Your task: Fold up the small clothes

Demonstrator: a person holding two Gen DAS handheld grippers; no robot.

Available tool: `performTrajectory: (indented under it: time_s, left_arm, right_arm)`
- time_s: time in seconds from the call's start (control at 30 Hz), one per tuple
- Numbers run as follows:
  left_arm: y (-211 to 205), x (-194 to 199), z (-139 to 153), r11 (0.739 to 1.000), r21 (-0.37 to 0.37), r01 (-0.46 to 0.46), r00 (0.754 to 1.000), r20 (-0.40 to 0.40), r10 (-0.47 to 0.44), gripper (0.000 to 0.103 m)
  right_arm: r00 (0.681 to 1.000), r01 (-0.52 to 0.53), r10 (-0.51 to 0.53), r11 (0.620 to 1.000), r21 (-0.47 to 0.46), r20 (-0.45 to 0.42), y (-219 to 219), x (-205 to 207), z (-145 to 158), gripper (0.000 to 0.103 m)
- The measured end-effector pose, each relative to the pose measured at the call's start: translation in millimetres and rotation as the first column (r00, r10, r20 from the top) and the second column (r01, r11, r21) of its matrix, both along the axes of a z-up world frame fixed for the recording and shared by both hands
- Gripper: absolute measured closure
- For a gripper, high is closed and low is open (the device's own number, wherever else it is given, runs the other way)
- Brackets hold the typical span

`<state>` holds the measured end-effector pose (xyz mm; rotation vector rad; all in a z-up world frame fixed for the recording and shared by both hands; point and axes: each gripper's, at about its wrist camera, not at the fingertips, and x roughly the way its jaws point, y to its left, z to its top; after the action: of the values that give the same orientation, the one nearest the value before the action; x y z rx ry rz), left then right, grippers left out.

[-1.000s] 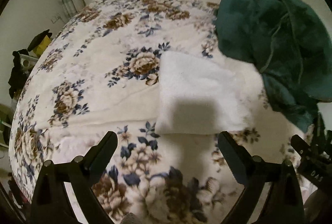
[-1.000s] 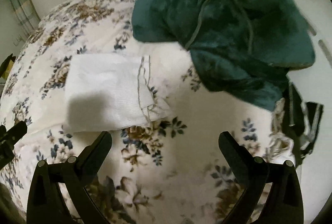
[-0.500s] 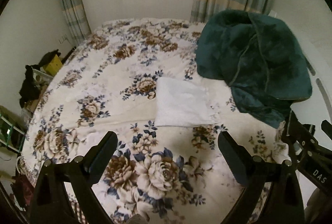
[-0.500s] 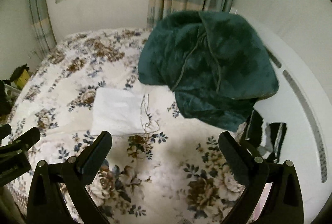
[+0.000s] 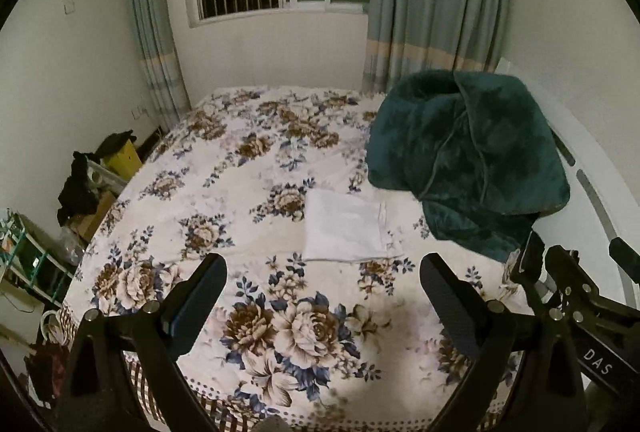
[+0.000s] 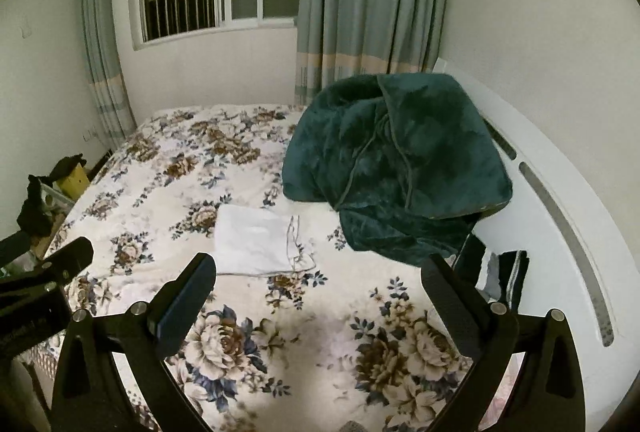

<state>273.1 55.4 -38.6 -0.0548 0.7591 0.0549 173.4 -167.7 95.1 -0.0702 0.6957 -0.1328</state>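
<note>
Both claws spread wide, holding nothing: left gripper (image 5: 322,296), right gripper (image 6: 318,292). White folded cloth (image 5: 346,230) lies flat mid-bed at 12 o'clock, well apart from both. Looks light, soft, limp; pinch a corner or its loose 3 o'clock hem. Green blanket (image 6: 394,160) crowds 2 o'clock; floral bedspread (image 5: 224,200) is open toward 9.

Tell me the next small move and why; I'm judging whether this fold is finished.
Probably none on the folded white cloth: it lies flat as a neat rectangle on the floral bedspread. Both the left tool and right tool are open, holding nothing, well short of it. I'd keep them clear.
</note>
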Motion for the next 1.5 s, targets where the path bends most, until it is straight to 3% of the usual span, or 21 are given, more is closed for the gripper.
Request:
performTrajectory:
  time_s: [0.47, 1.5]
  left_arm:
    - [-7, -31, 20, 1.0, -0.006, 0.002, 0.999, 0.036, -0.002, 0.004]
    - [2, -42, 30, 0.998, 0.0, -0.055, 0.997, 0.051, 0.055, 0.002]
  right_arm:
    - [0.998, -0.008, 0.008, 1.0, 0.0, 0.057, -13, -39, 45, 0.0]
    - [0.996, -0.06, 0.061, 0.998, -0.017, 0.069, -9, -30, 59, 0.0]
